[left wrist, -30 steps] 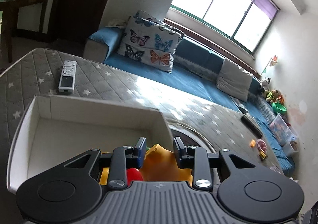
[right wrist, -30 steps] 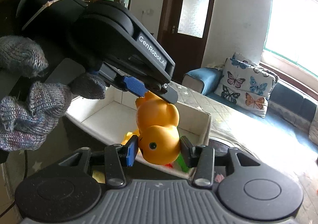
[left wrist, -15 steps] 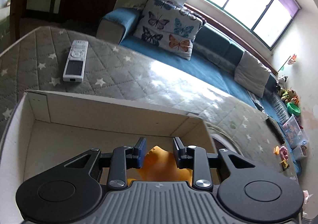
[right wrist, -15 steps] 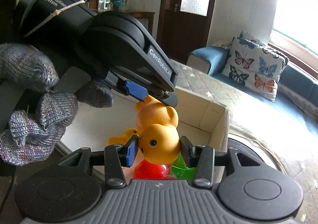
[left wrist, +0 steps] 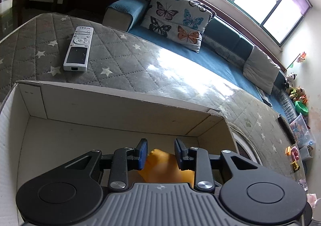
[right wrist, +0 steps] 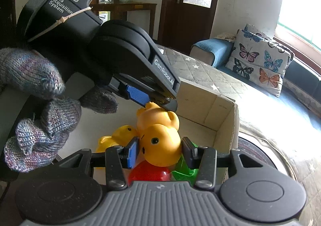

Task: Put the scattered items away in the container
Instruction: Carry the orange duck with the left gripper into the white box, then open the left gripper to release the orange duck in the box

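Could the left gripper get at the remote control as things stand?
Probably not yet: the left gripper is shut on the orange duck, and the box's far wall stands between it and the remote control.

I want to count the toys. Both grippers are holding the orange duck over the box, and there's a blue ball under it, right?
Almost. The ball under the orange duck is red, not blue; the right wrist view shows it beside a green toy. The rest holds: the left gripper and right gripper both grip the duck over the box.
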Demonstrator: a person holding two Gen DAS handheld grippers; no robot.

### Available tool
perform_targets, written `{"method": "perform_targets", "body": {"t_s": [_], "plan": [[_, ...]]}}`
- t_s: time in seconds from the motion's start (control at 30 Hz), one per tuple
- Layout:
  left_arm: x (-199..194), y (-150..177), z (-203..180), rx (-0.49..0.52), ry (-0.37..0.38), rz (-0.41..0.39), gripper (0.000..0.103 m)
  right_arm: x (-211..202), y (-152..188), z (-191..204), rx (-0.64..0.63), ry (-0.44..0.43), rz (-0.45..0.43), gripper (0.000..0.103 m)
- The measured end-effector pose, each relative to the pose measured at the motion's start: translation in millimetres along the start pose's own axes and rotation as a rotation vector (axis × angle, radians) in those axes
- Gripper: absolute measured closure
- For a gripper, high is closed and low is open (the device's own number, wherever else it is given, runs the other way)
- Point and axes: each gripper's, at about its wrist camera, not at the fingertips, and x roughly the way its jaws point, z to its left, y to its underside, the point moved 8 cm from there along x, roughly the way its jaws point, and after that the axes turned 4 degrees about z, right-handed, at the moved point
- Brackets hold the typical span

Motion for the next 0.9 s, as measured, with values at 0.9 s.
{"method": "perform_targets", "body": {"t_s": [0.9], "plan": [[-86.8, 43.5, -23.5, 0.069, -0.009, -0.108, 0.070, -78.8, 22.5, 9.6, -0.036, 0.019, -0.115, 0.024]]}}
